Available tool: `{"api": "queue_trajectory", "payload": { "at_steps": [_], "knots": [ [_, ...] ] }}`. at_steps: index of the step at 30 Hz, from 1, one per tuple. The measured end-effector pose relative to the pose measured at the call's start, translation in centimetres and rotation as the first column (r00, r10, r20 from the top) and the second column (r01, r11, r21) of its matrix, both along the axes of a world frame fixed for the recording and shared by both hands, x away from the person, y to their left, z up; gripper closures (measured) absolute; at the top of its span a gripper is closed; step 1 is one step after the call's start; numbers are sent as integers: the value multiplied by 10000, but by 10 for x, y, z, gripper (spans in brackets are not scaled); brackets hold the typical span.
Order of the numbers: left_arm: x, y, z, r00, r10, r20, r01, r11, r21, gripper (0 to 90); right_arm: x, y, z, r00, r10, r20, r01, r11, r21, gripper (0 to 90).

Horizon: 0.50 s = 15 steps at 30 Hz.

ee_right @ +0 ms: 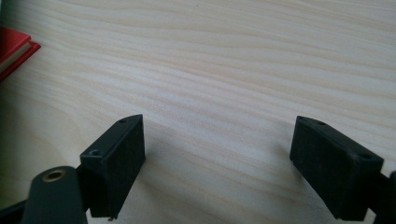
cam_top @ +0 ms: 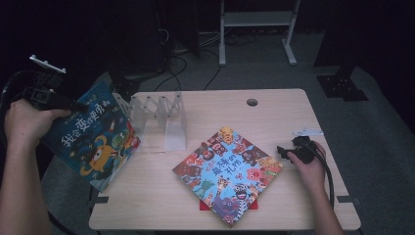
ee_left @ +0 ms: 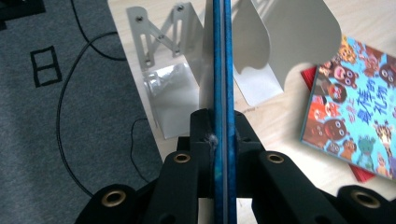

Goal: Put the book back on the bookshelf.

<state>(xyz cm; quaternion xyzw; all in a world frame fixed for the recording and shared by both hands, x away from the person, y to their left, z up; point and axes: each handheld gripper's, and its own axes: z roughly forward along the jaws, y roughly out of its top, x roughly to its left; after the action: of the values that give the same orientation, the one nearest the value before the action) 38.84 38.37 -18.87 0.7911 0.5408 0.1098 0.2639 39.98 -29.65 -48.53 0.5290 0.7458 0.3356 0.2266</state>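
I had the left tongs (ee_left: pixel 223 135) clamped on the blue picture book (cam_top: pixel 90 134), edge-on, silver metal book rack (cam_top: pixel 161 117) slots just ahead; right tongs (ee_right: pixel 219 163) apart, idle.

The blue book (ee_left: pixel 222 70) shows edge-on in the left gripper view, its cover unseen, its top cut off by the frame. The red book (cam_top: pixel 205 205) lies mostly hidden under the colourful book (cam_top: pixel 227 174). The rack's (cam_top: pixel 164 115) left end is tucked behind the blue book. Cover titles are too small to read.
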Motion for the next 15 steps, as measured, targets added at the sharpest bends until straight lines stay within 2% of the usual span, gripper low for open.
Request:
{"api": "queue_trajectory", "payload": {
  "at_steps": [6,8,11,15],
  "knots": [
    [9,3,-2,9992,395,-17,-395,9992,-41,820,0,0,0,10000,-21,3,21,10000,8,167],
    [15,3,-3,9972,751,3,-751,9972,-45,820,0,0,0,10000,-36,-13,36,10000,13,167],
    [19,3,-3,9958,916,58,-915,9958,-68,820,0,0,0,10000,-56,-12,56,10000,11,167],
    [33,4,-3,9904,1378,61,-1375,9898,-363,820,0,0,0,10000,-60,0,60,10000,0,167]
  ]
}}
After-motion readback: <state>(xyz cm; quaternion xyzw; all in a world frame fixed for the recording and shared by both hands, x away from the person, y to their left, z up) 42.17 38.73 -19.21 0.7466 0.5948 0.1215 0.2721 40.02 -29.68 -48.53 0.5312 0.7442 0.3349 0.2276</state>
